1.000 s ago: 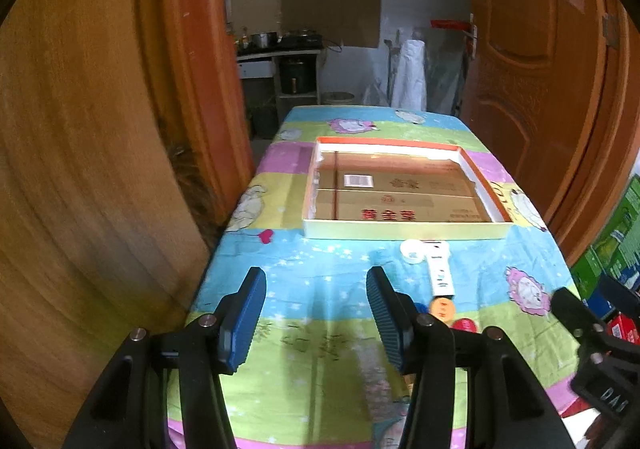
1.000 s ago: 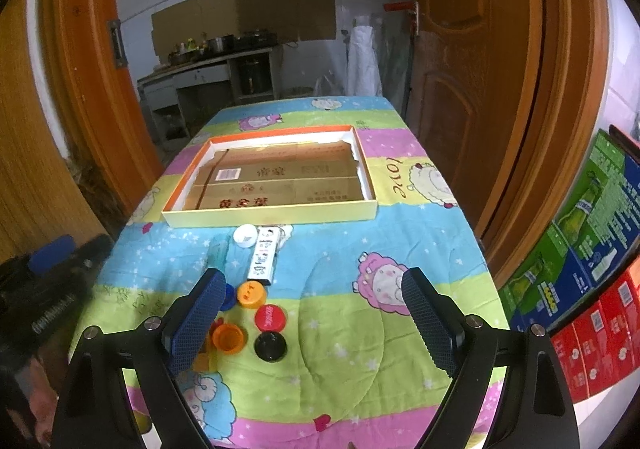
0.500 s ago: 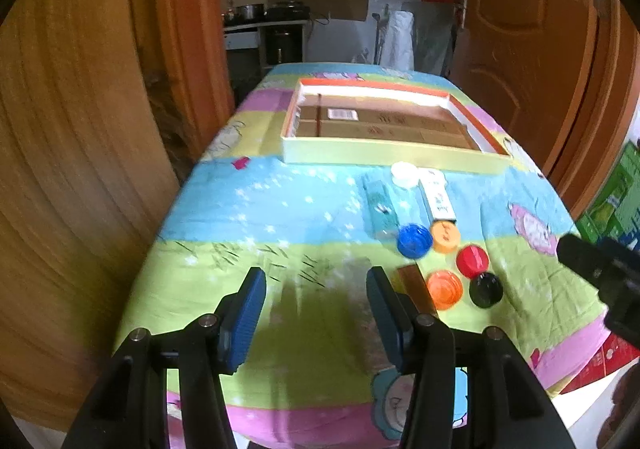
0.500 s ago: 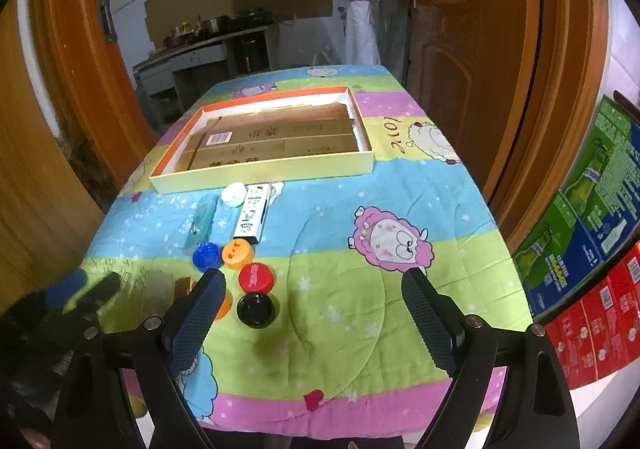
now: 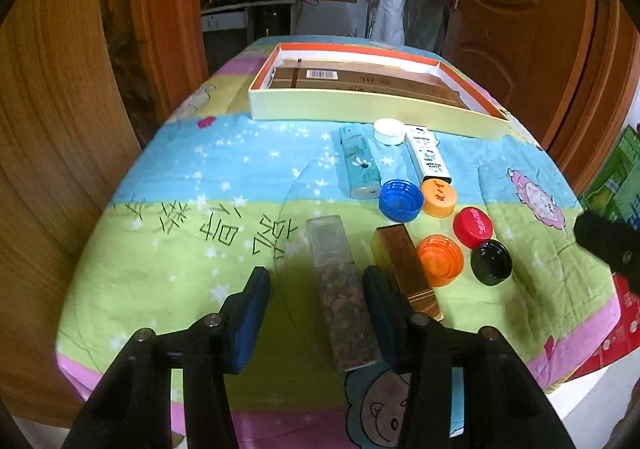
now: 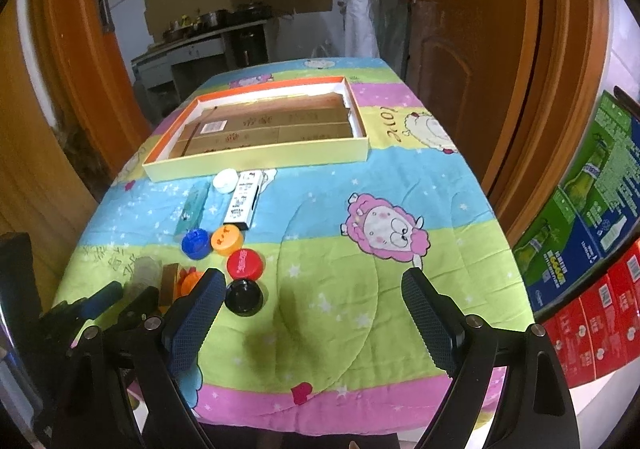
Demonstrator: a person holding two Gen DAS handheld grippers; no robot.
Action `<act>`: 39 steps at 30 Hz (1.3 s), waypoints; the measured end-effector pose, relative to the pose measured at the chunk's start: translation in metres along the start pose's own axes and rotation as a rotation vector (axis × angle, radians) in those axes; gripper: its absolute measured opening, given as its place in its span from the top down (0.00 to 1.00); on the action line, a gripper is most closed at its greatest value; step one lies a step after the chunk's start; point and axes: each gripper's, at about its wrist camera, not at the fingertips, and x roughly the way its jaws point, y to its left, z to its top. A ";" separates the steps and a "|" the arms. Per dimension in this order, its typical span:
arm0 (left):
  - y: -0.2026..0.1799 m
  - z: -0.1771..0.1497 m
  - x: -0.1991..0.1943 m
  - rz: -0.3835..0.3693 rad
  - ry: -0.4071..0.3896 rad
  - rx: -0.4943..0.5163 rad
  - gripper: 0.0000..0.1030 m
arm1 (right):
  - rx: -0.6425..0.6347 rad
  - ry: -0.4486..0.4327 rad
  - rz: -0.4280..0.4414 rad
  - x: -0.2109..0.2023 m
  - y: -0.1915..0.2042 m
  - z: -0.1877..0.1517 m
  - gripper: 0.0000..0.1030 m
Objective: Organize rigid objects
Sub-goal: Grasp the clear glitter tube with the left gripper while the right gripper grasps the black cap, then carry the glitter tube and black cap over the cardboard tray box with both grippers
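Note:
My left gripper (image 5: 316,293) is open, its fingers on either side of a clear rectangular container (image 5: 340,289) lying on the cloth, not closed on it. Beside it lies a gold bar-shaped box (image 5: 404,265). Orange (image 5: 440,259), black (image 5: 491,262), red (image 5: 473,222), light-orange (image 5: 439,198) and blue (image 5: 401,199) caps, a teal lighter (image 5: 360,167), a white box (image 5: 428,158) and a white cap (image 5: 389,131) lie behind. A shallow cardboard tray (image 5: 360,111) stands further back. My right gripper (image 6: 312,313) is open and empty above the cloth, right of the black cap (image 6: 244,299).
The table carries a colourful cartoon cloth (image 6: 384,233). Wooden doors (image 6: 472,49) stand on both sides. Stacked green and red cartons (image 6: 592,233) sit on the floor at the right. The table's front edge is just below both grippers.
Both grippers have drawn back and lowered toward the near end of the table. The left gripper now straddles the clear container; the objects have not moved.

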 end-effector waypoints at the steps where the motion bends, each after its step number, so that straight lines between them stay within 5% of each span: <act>1: 0.001 -0.001 0.000 0.010 -0.005 0.003 0.61 | -0.004 0.005 0.005 0.001 0.001 -0.002 0.12; 4: 0.001 -0.001 0.001 0.056 -0.010 0.038 0.77 | -0.043 0.018 0.035 0.008 0.008 -0.009 0.18; 8: 0.011 -0.002 -0.002 0.021 -0.022 0.018 0.80 | -0.099 0.077 0.069 0.029 0.019 -0.022 0.44; 22: 0.022 0.004 0.000 -0.021 -0.023 0.057 0.81 | -0.158 0.091 0.089 0.058 0.040 -0.025 0.45; 23: 0.023 0.004 -0.001 -0.023 -0.024 0.052 0.81 | -0.165 0.083 0.084 0.059 0.041 -0.024 0.49; 24: 0.024 0.006 -0.001 -0.022 -0.027 0.048 0.81 | -0.168 0.078 0.082 0.059 0.041 -0.024 0.68; 25: 0.026 0.008 -0.002 -0.020 -0.029 0.044 0.81 | -0.166 0.072 0.079 0.058 0.040 -0.023 0.70; 39: 0.018 0.084 -0.030 -0.010 -0.138 0.057 0.80 | -0.101 -0.033 0.127 0.024 0.023 0.022 0.70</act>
